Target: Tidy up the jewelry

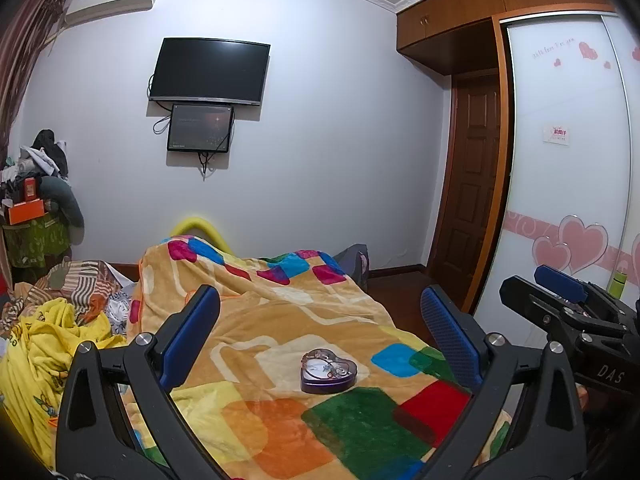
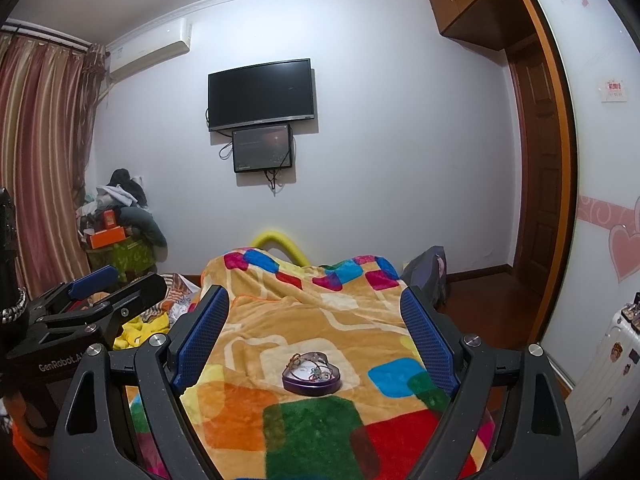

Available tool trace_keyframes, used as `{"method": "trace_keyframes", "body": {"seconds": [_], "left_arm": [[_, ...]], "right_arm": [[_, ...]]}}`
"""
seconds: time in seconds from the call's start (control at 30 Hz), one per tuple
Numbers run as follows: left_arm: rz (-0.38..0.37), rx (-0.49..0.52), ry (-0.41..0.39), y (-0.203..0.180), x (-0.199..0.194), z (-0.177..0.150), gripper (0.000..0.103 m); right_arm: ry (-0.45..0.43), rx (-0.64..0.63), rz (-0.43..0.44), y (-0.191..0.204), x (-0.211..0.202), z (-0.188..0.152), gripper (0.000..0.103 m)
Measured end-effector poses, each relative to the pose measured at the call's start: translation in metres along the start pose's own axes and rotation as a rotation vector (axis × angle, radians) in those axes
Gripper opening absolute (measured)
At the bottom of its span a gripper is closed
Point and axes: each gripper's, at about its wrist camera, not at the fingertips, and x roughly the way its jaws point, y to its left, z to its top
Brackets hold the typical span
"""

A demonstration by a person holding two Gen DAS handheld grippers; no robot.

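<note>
**Both grippers spread, heart tin ahead on the blanket**

Left gripper [image 1: 320,320] — fingers wide apart, nothing between them. Right gripper [image 2: 314,320] likewise spread and carrying nothing. Both are held above the near end of the bed, aimed forward along it toward the far wall.

Task's thing: a heart-shaped tin [image 1: 329,376], purple-walled, sitting flat on the blanket [image 1: 280,432] on a pale patch of the pattern. Some jewelry [image 1: 334,368] lies across its top — thin loops and small bead-like bits. Whether the pieces rest inside an open tin or on a lid I cannot tell, nor how many there are. No loose piece shows elsewhere on the blanket.

Key relation: in each wrist view the tin lies ahead and below, framed between the two fingers and close to the centre line. From the left it sits a touch right of centre; from the right [image 2: 311,372], very nearly dead centre. Neither gripper touches it. The right one looks slightly better lined up, though the two seem about equally near. The heart's wider span runs roughly crosswise to both.

Judgement: the scene fits jewelry gathered on the tin and done with, or jewelry waiting there to be sorted — these views don't settle which.
</note>
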Motion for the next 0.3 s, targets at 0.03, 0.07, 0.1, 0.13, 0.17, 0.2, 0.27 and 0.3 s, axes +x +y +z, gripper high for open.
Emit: {"method": "trace_keyframes", "body": {"seconds": [0.03,0.07,0.1,0.13,0.17,0.2,0.27,0.3], "left_arm": [[-0.002,0.000,0.001,0.0000,0.0000,0.0000,0.101],[-0.004,0.000,0.004,-0.0006,0.0011,-0.0003,0.101],[-0.003,0.000,0.005,-0.0006,0.0016,-0.0004,0.101],[-0.002,-0.001,0.006,-0.0004,0.0021,-0.0006,0.101],[-0.001,-0.001,0.007,0.0001,0.0030,-0.0008,0.101],[-0.002,-0.001,0.009,0.0004,0.0039,-0.0009,0.101],[-0.001,0.000,0.012,0.0014,0.0065,-0.0016,0.101],[0.001,0.001,0.014,0.0019,0.0077,-0.0020,0.101]], "right_arm": [[0.001,0.000,0.000,-0.0001,0.0004,-0.0002,0.085],[0.001,0.000,0.001,0.0001,0.0004,-0.0002,0.085],[0.002,0.000,0.001,-0.0001,0.0008,-0.0001,0.085],[0.003,0.001,0.000,-0.0002,0.0010,-0.0003,0.085],[0.003,0.002,0.000,-0.0002,0.0009,-0.0003,0.085],[0.003,0.002,0.001,-0.0001,0.0011,-0.0003,0.085],[0.004,0.002,-0.001,-0.0008,0.0017,-0.0009,0.085],[0.007,0.004,-0.002,-0.0006,0.0020,-0.0012,0.085]]}}
